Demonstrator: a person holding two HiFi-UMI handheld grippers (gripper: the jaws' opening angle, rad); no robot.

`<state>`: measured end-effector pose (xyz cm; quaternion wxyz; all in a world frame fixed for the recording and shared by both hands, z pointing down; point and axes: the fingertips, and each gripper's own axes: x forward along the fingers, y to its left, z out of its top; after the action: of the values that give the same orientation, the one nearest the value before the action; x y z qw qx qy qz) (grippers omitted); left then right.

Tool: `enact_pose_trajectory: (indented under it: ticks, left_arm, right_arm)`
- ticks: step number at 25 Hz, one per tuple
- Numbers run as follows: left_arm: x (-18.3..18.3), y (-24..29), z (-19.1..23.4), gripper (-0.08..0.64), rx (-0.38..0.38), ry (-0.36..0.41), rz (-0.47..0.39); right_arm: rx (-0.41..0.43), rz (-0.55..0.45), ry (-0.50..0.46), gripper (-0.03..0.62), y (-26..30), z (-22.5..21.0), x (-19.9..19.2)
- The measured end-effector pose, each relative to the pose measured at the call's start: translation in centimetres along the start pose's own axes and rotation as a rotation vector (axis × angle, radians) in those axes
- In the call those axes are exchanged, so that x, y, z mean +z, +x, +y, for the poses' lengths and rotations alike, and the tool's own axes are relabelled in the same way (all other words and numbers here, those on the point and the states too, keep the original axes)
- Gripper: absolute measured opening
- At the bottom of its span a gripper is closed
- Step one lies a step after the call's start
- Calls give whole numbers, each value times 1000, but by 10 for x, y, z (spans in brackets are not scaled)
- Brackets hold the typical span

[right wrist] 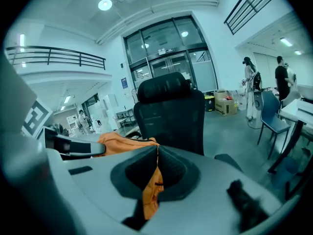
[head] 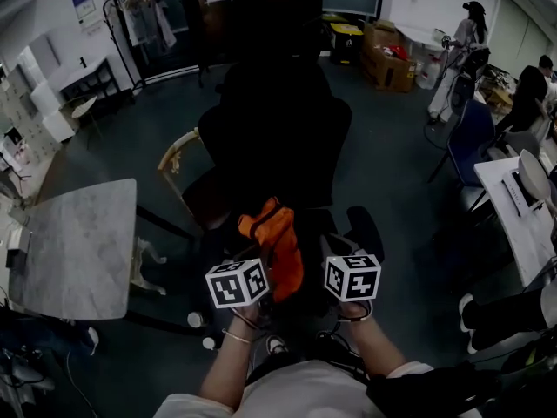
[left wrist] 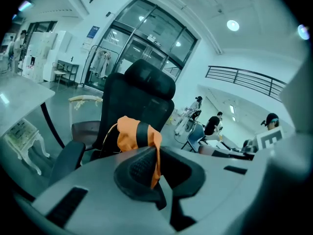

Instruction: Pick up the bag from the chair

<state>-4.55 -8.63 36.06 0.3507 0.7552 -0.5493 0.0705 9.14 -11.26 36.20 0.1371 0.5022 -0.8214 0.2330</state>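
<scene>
Jaws pinched tight on orange fabric: my left hand-held gripper (left wrist: 156, 153) and right hand-held gripper (right wrist: 157, 153) hold the bag (head: 277, 244) between them, low centre in the head view, in front of the black chair (head: 278, 129). I judge the lift essentially done; only carrying it clear remains.

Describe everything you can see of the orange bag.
The orange bag is soft crumpled fabric with a black band. It hangs bunched between both grippers: left gripper and right gripper are each shut on a fold of it, in front of the black chair. Whether it touches the chair is unclear.
</scene>
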Motion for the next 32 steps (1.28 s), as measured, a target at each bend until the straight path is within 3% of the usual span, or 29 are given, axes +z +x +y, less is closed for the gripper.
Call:
enact_pose_trajectory:
  ticks: [6, 21, 27, 32]
  left_arm:
    - [-12, -16, -18, 26, 54, -18, -61]
    - [-81, -120, -53, 25, 391, -206, -274]
    - [-107, -170, -55, 25, 523, -268, -339]
    - [-126, -226, -40, 25, 606, -305, -380]
  right_arm:
    - [110, 5, -57, 32, 3, -1, 6]
    - [455, 116, -172, 32, -43, 33, -32]
    - [556, 147, -213, 32, -56, 58, -43]
    - [615, 152, -243, 32, -70, 104, -52]
